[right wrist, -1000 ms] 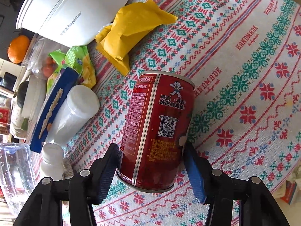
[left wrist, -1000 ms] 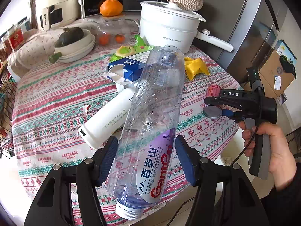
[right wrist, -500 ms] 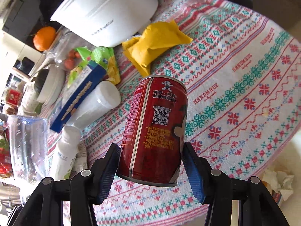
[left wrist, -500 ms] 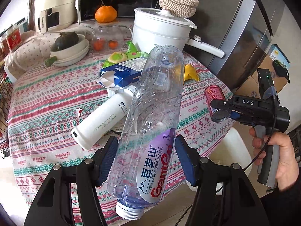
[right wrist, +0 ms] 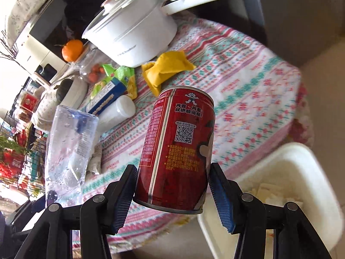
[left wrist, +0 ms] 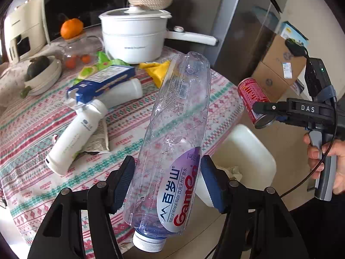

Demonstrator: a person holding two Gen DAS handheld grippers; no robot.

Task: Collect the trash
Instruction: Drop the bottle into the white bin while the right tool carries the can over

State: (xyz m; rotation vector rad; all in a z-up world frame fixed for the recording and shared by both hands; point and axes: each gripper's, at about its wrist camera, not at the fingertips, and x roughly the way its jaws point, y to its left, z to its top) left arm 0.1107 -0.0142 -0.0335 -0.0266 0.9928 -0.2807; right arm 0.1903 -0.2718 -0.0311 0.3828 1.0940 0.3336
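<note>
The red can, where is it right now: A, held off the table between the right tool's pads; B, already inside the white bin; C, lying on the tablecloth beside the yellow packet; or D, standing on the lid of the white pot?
A: the red can is clamped between the pads of the right tool, lifted clear of the tablecloth, with the white bin below and to the side.

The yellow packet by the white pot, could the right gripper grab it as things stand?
Probably not: the right gripper is shut on the red can, so its jaws are full. The yellow packet itself lies uncovered on the tablecloth.
</note>
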